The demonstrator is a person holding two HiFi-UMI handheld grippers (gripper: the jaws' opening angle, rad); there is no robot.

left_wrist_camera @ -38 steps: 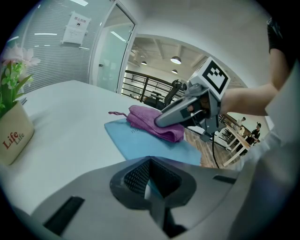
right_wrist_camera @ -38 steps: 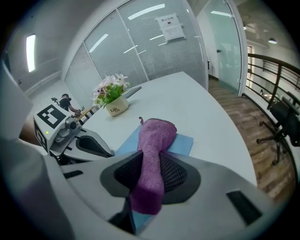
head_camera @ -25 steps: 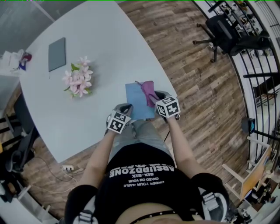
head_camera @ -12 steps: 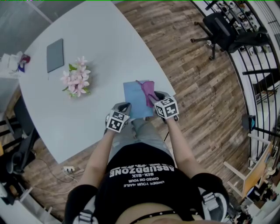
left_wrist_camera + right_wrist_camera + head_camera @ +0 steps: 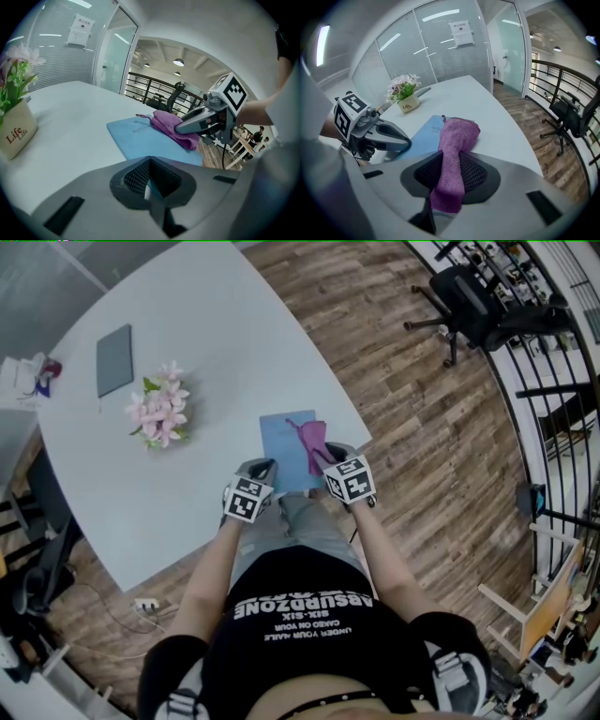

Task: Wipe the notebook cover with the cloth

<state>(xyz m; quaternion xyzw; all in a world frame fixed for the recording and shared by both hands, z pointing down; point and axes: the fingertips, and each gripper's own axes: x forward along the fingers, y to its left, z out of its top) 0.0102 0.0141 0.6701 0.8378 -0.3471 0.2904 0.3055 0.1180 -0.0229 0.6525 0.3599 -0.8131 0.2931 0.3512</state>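
A blue notebook (image 5: 281, 448) lies flat at the near edge of the white table (image 5: 216, 343). A purple cloth (image 5: 312, 438) rests on its right half. My right gripper (image 5: 328, 457) is shut on the cloth's near end, and the cloth (image 5: 457, 140) drapes forward from the jaws onto the notebook (image 5: 426, 133). My left gripper (image 5: 265, 468) is at the notebook's near-left corner, jaws closed with a sliver of blue cover between them. In the left gripper view, that gripper (image 5: 149, 187) hides the near corner of the notebook (image 5: 136, 136).
A pot of pink flowers (image 5: 157, 412) stands left of the notebook. A dark grey flat book (image 5: 113, 359) lies farther back left. Small items (image 5: 28, 376) sit at the far left edge. The wooden floor, an office chair (image 5: 469, 292) and railing are to the right.
My right gripper has drawn back slightly toward the person, dragging the cloth a little nearer across the cover. The left gripper has stayed at the notebook's corner.
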